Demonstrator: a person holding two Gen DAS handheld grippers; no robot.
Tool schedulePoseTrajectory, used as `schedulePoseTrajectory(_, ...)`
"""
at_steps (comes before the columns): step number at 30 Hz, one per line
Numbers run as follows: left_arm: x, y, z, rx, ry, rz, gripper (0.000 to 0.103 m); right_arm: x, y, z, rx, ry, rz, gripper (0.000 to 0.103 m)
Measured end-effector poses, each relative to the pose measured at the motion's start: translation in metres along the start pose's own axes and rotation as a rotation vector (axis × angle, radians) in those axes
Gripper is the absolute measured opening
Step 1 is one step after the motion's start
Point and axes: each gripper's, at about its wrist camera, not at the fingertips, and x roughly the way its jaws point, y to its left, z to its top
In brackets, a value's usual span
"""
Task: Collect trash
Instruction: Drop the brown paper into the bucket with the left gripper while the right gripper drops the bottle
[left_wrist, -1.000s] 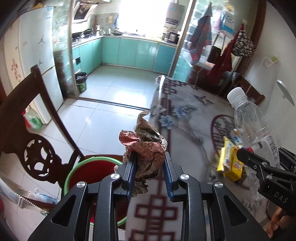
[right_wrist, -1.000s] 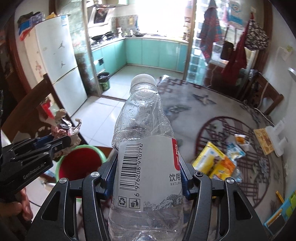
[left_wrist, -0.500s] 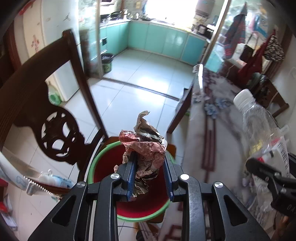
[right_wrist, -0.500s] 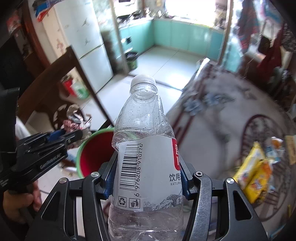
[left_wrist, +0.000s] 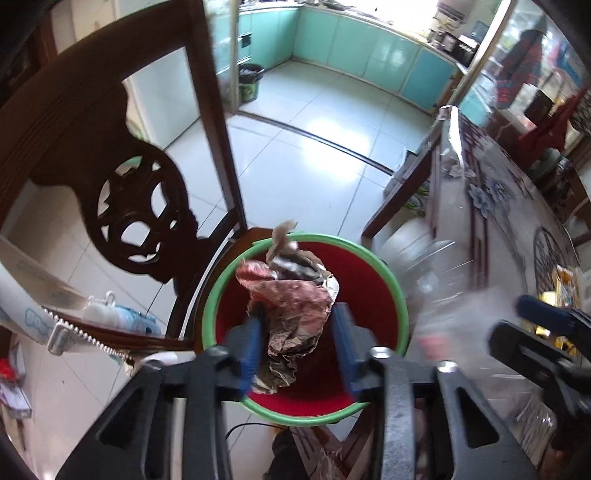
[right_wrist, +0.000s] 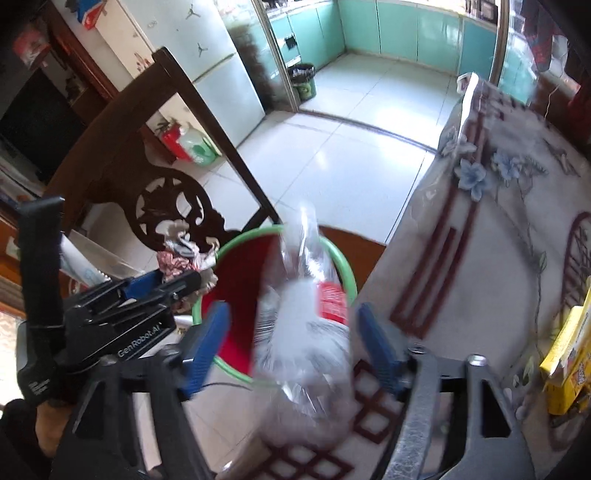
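Red bin (left_wrist: 369, 295) below | both hand-held grippers tilted down, jaws just opening

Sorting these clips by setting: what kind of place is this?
Most likely a home dining area beside a kitchen: a table with a flowered cover, a carved wooden chair, teal cabinets and a fridge.

- We are seeing crumpled, matt wrapper paper (left_wrist: 291, 306) between the blue ribbed pads of the left hand-held gripper (left_wrist: 297, 343).
- We are looking at a smooth plastic bucket (left_wrist: 221, 291), red inside with a green rim.
- The clear plastic bottle (right_wrist: 306, 332) is showing a glossy printed label.
- The chair (left_wrist: 110, 155) is showing dark, carved, polished wood.
- The surface (right_wrist: 480, 240) is wearing a glossy patterned cover.
- The floor (left_wrist: 314, 166) tiles are gleaming.
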Motion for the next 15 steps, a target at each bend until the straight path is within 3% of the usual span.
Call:
schedulePoseTrajectory(2,0.000,0.005,0.000,-0.022,0.000,0.018,0.068,-0.008,0.001,0.000,-0.014,-0.029,-0.016,0.083)
schedulePoseTrajectory(7,-0.004,-0.003,0.002,-0.029,-0.010,0.002,0.068,-0.028,-0.011,-0.005,0.007,-0.066,-0.061,0.083)
schedulePoseTrajectory(15,-0.015,-0.080,0.003,0.098,-0.028,-0.086,0.068,-0.073,-0.076,-0.031,0.153,-0.119,-0.172,0.084)
